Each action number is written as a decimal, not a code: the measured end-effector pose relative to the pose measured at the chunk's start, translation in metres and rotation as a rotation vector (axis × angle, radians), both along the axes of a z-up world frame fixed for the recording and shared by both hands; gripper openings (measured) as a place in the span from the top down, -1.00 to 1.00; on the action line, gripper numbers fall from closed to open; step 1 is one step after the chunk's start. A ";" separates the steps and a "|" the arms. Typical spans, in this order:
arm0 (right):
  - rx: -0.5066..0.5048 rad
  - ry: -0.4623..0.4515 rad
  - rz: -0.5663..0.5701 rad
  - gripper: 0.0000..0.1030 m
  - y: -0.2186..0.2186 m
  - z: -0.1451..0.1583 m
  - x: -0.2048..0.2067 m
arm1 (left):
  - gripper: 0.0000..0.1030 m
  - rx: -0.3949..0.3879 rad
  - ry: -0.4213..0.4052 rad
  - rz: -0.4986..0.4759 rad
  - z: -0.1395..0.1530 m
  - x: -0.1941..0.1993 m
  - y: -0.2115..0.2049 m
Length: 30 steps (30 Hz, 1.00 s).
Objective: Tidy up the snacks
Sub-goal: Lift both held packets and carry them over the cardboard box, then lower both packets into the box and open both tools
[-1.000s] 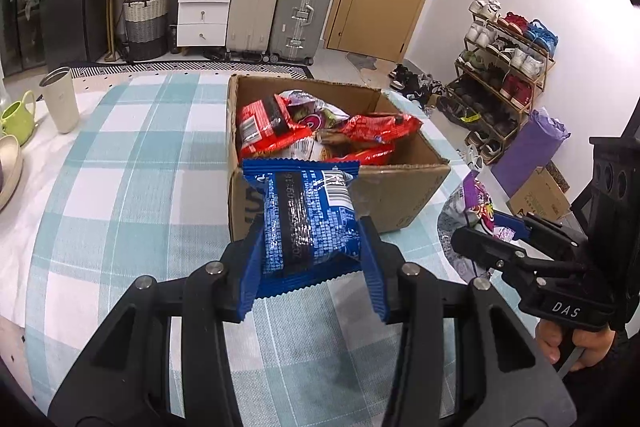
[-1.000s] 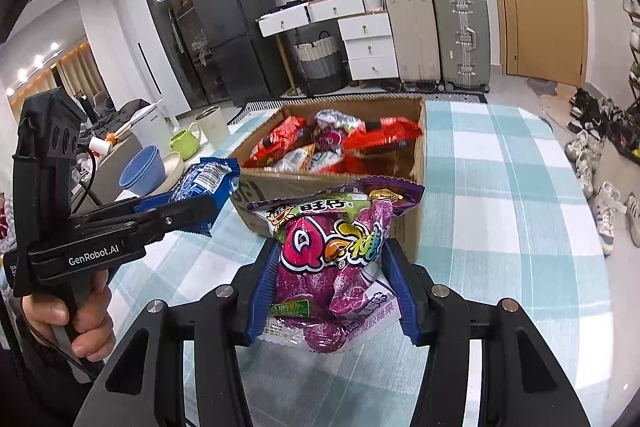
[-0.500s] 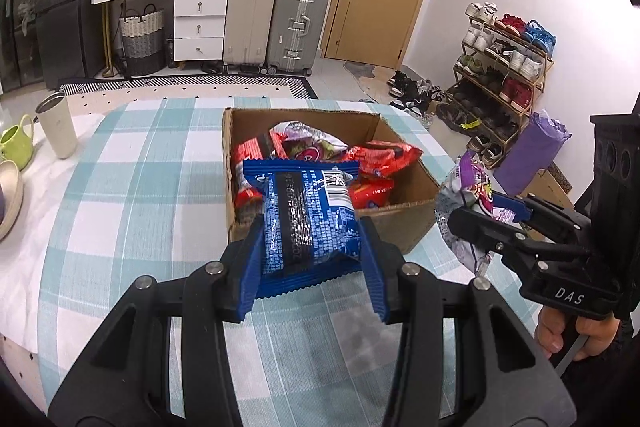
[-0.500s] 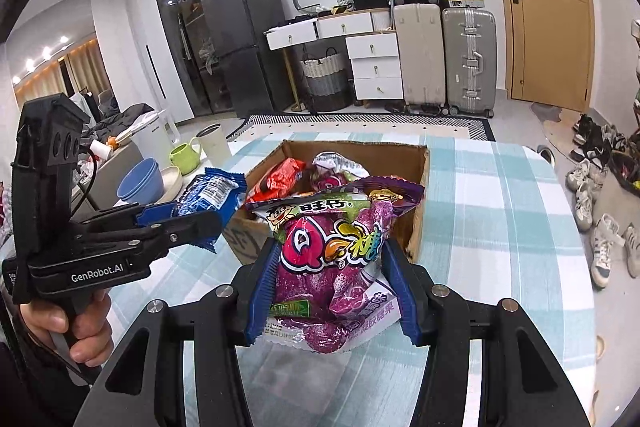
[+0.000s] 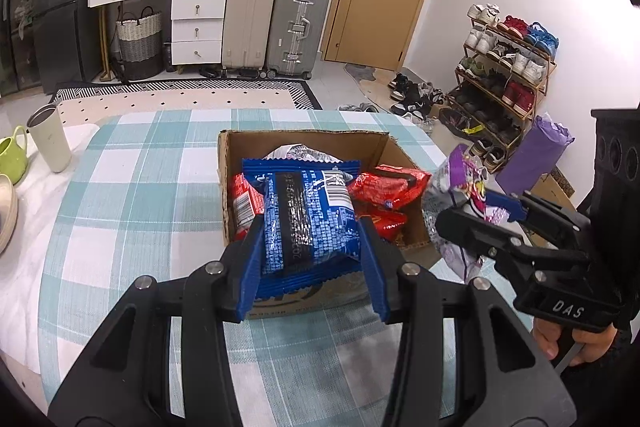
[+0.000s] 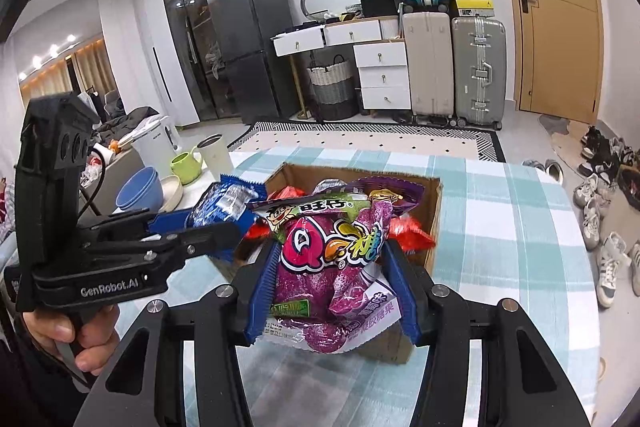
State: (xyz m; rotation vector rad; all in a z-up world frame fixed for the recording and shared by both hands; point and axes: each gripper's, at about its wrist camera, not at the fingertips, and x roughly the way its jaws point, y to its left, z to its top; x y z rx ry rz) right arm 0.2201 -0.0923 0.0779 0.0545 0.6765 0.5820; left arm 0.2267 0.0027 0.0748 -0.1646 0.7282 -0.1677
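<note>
My left gripper (image 5: 310,269) is shut on a blue snack packet (image 5: 308,223), held in the air over the near edge of an open cardboard box (image 5: 304,139). Red packets (image 5: 386,187) and a silver one lie inside the box. The right gripper (image 6: 334,291) is shut on a purple candy bag (image 6: 334,259), also above the box's (image 6: 436,195) near side. In the left wrist view the purple bag (image 5: 464,183) hangs just right of the box. In the right wrist view the blue packet (image 6: 226,203) sits left of the purple bag.
The box stands on a table with a teal checked cloth (image 5: 132,211). A beige tumbler (image 5: 50,139), a green mug (image 5: 12,159), blue bowls (image 6: 140,189) and a kettle sit at the table's left side. Suitcases, drawers and a shoe rack (image 5: 504,75) stand beyond.
Both grippers have risen and drawn back with their packets, so the box now looks lower and farther off. The two grips are unchanged.
</note>
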 end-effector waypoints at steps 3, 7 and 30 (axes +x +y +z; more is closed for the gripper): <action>0.002 -0.003 -0.007 -0.02 0.000 0.000 0.011 | 0.20 0.001 0.003 0.002 0.001 0.008 0.000; 0.006 0.000 -0.001 -0.02 0.002 -0.003 0.024 | 0.20 0.000 0.005 0.005 -0.001 0.017 0.003; -0.008 0.072 0.034 -0.01 0.018 -0.047 0.073 | 0.20 -0.002 0.022 0.010 -0.015 0.046 0.008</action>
